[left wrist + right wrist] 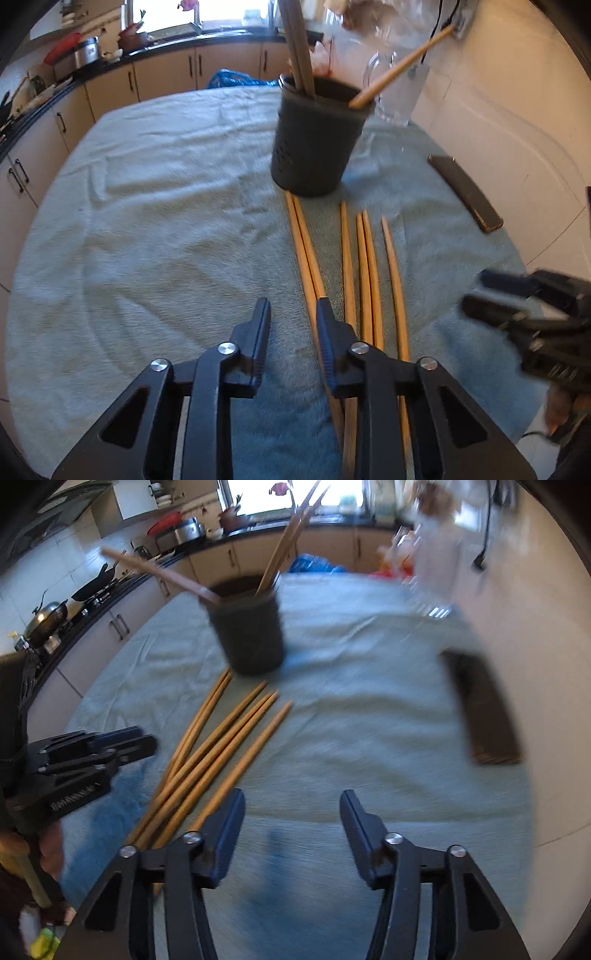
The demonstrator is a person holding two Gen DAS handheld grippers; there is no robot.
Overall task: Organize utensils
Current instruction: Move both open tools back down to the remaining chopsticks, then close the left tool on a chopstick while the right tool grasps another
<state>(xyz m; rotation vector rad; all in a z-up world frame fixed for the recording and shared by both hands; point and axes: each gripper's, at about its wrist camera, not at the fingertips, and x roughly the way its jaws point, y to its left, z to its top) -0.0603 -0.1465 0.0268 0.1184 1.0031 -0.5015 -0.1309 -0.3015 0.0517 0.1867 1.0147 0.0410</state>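
Several wooden chopsticks [369,266] [221,746] lie side by side on a pale green towel [166,221] [369,738], in front of a dark perforated utensil holder [314,140] [247,627]. The holder stands upright with chopsticks [299,48] and a wooden stick [402,66] leaning in it. My left gripper [293,308] hovers low over the towel, its jaws narrow with only towel between them; its right finger overlaps the leftmost chopstick pair. My right gripper [291,797] is open and empty, just right of the chopsticks' near ends. Each gripper shows in the other's view [472,291] [147,742].
A flat dark slab [465,192] [484,709] lies on the towel at the right, near a white wall. A clear glass jug [391,88] stands behind the holder. Kitchen cabinets and a cluttered counter [110,59] run along the back and left.
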